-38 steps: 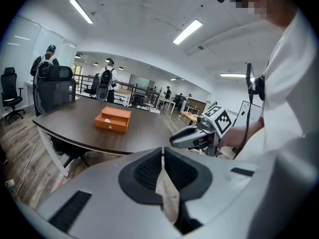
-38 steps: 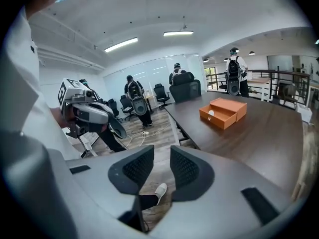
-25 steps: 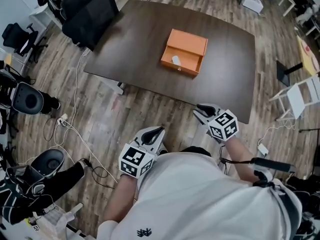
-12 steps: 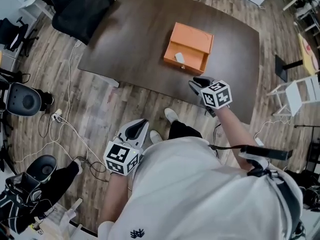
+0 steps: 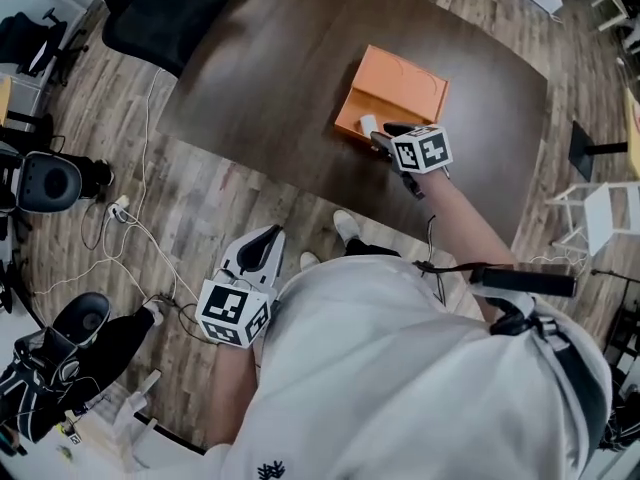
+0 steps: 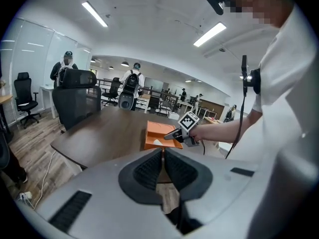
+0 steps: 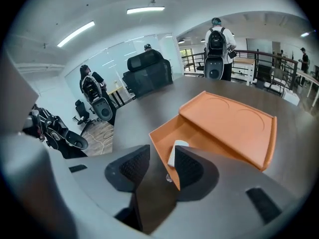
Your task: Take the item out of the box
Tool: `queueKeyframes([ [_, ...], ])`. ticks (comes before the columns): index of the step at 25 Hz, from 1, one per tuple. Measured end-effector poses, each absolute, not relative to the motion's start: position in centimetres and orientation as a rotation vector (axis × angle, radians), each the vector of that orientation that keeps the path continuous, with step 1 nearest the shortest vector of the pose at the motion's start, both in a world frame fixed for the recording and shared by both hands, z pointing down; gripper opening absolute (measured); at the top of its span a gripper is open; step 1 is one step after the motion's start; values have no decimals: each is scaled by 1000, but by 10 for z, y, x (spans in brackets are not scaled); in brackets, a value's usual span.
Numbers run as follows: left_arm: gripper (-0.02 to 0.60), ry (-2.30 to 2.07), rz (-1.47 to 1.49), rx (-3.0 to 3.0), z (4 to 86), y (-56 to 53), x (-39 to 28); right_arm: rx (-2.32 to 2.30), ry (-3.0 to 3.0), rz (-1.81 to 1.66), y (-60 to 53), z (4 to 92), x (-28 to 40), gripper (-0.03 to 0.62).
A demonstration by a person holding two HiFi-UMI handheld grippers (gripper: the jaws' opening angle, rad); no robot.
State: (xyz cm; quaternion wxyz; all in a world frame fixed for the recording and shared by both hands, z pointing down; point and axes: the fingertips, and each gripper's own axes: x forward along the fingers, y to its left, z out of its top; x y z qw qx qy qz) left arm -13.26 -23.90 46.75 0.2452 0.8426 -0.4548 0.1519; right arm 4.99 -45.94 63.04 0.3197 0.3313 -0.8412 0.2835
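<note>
An orange box (image 5: pixel 410 88) lies on the dark table (image 5: pixel 280 68) with its drawer pulled out toward me. A small white item (image 5: pixel 367 124) lies in the drawer, near its front left corner. My right gripper (image 5: pixel 382 136) reaches over the drawer's front edge. In the right gripper view its jaws (image 7: pixel 162 156) are opening, the drawer's front wall sits in the gap, and the white item (image 7: pixel 178 150) lies just beyond the right jaw, untouched. My left gripper (image 5: pixel 262 240) hangs low over the wooden floor, jaws shut and empty.
A black office chair (image 5: pixel 160 8) stands at the table's far left corner. Cables (image 5: pixel 130 238) and a black bag (image 5: pixel 60 358) lie on the floor at left. A white chair (image 5: pixel 610 213) stands at right. People stand far behind the table.
My right gripper has travelled from near my body out over the table to the drawer's front, and its jaws have spread. The left gripper stayed low by my side.
</note>
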Motion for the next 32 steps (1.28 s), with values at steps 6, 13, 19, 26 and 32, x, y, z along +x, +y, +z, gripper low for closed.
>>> queueKeyframes([
  [6,25,-1302,433,2235,472,-260,-124,826,-2145,845,-490,673,52,172],
  [13,25,-1359,430,2155,481,-270,-118,777,-2073,941,-506,712,53,186],
  [19,25,-1389,438,2113,485,-275,-115,723,-2073,966,-507,724,40,196],
  [26,25,-1411,439,2078,489,-276,-110,656,-2087,967,-510,728,34,185],
  [32,25,-1405,442,2075,490,-280,-109,654,-2110,899,-515,726,33,173],
])
